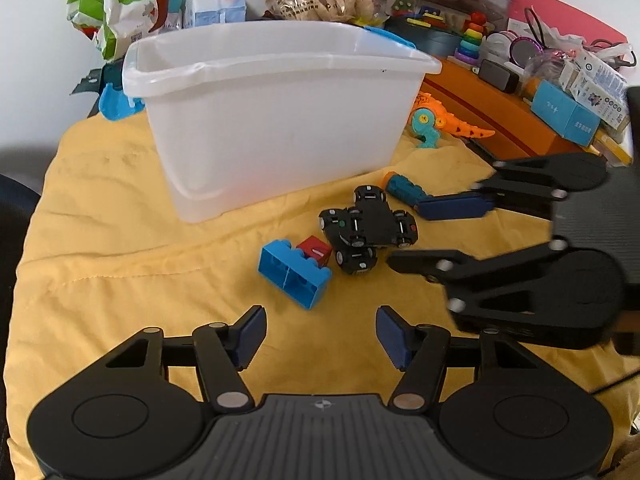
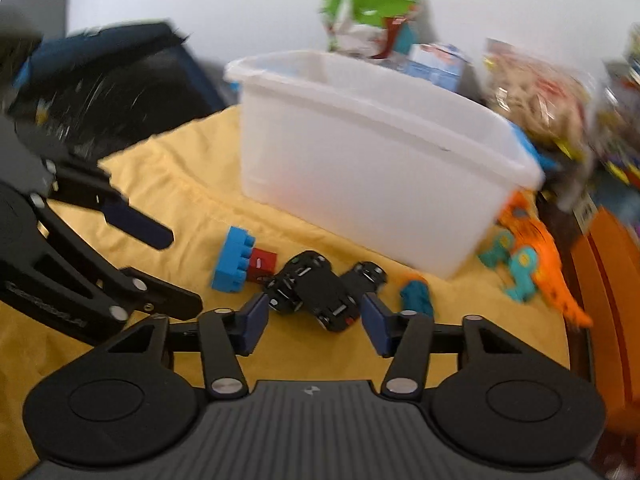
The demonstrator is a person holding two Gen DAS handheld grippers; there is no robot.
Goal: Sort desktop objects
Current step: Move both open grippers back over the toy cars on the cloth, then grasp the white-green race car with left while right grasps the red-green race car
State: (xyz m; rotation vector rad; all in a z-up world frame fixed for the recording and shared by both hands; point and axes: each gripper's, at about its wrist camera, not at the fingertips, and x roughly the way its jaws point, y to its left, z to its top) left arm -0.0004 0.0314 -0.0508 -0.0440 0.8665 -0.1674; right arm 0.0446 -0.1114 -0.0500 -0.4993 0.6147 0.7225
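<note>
Your left wrist cam looks down along its fingers from the near side, close over the yellow cloth [image 1: 120, 240], facing the white bin [image 1: 280, 120]. Your right wrist cam sits lower, closer, angled in from the right. Both share the bin, blue brick [image 1: 294, 274] and black toy cars [image 2: 316, 292].

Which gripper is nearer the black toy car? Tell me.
Right. The right gripper straddles the black toy car, its pads either side. The left gripper hangs open short of it, behind the blue brick.
</note>
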